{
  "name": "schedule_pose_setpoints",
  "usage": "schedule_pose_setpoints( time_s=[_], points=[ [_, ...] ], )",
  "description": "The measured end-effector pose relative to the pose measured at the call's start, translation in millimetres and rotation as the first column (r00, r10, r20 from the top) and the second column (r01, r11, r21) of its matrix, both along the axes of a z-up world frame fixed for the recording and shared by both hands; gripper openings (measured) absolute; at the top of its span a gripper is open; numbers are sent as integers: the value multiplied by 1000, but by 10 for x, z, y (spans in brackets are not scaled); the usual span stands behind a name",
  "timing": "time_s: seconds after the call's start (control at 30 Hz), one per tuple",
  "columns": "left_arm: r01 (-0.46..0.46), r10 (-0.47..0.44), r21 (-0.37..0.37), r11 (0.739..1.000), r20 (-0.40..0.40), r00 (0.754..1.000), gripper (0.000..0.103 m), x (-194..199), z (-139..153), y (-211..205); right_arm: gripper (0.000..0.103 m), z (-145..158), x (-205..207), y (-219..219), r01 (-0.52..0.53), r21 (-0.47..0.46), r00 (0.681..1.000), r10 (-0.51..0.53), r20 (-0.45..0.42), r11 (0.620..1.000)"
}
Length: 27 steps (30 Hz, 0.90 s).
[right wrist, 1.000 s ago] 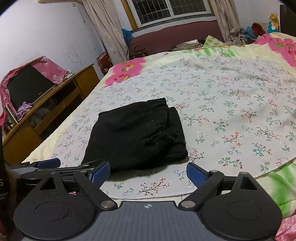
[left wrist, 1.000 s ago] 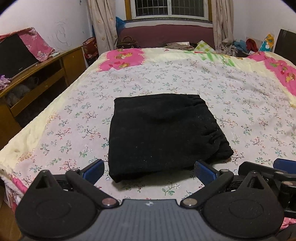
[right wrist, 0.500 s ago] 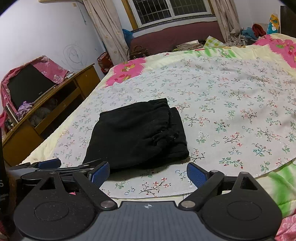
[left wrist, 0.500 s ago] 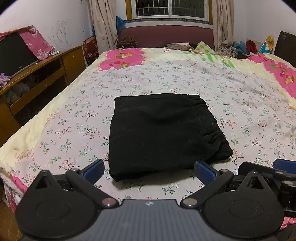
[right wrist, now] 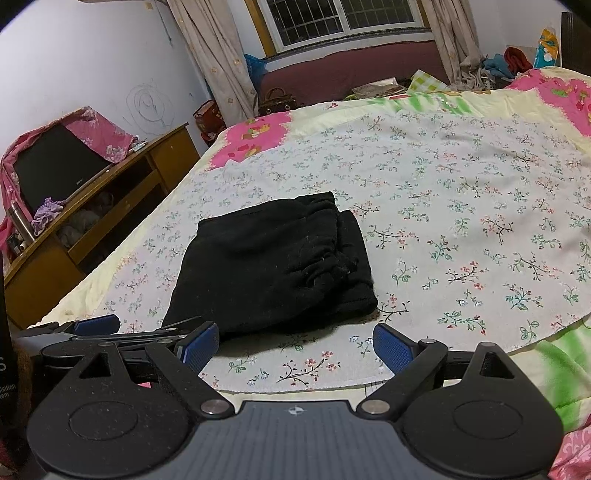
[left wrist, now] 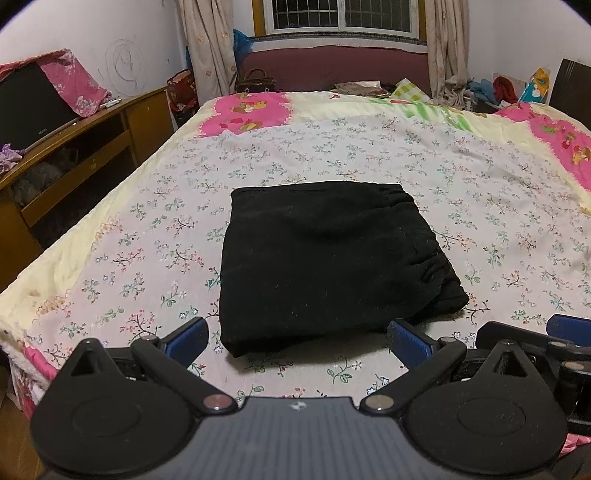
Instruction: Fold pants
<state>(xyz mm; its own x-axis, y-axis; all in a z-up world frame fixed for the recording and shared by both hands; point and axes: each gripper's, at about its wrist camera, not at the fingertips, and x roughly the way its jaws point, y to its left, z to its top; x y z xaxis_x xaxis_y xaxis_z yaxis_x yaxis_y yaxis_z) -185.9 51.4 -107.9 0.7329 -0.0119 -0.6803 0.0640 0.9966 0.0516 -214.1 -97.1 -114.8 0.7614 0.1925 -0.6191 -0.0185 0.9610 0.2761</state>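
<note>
Black pants [left wrist: 325, 258] lie folded into a compact rectangle on the floral bedsheet [left wrist: 480, 192], elastic waistband bunched at the right edge. In the right wrist view the same pants [right wrist: 273, 266] sit left of centre. My left gripper [left wrist: 299, 341] hovers just short of the bundle's near edge, open, nothing between its blue pads. My right gripper [right wrist: 295, 349] is also open and empty, near the bed's front edge, to the right of the left one. The right gripper's fingers [left wrist: 569, 325] show at the far right of the left wrist view; the left gripper's fingers [right wrist: 96, 325] show low left in the right wrist view.
A wooden cabinet [left wrist: 85, 147] with a dark screen [right wrist: 55, 166] under a pink cloth stands left of the bed. A window [left wrist: 340, 16] with curtains, a handbag [left wrist: 256, 79] and clothes piles [left wrist: 487, 88] lie beyond the bed's far end.
Both grippers have drawn back slightly from the pants and stayed open. The folded pants have not moved on the sheet.
</note>
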Motion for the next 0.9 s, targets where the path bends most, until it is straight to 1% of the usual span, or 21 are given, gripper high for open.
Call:
schedule_pose_setpoints(
  time_s=[0.3, 0.77, 0.9],
  points=[
    [-6, 6, -3, 1000, -11, 1000, 103, 9, -11, 2, 83, -4, 5, -3, -2, -3, 1000, 2, -4, 1000],
    [-11, 10, -8, 1000, -70, 997, 103, 65, -98, 35, 84, -54, 45, 14, -6, -24, 1000, 5, -29, 1000],
    [-17, 17, 14, 1000, -60, 998, 103, 45, -91, 12, 84, -60, 63, 20, -12, -20, 999, 11, -32, 1000]
  ],
)
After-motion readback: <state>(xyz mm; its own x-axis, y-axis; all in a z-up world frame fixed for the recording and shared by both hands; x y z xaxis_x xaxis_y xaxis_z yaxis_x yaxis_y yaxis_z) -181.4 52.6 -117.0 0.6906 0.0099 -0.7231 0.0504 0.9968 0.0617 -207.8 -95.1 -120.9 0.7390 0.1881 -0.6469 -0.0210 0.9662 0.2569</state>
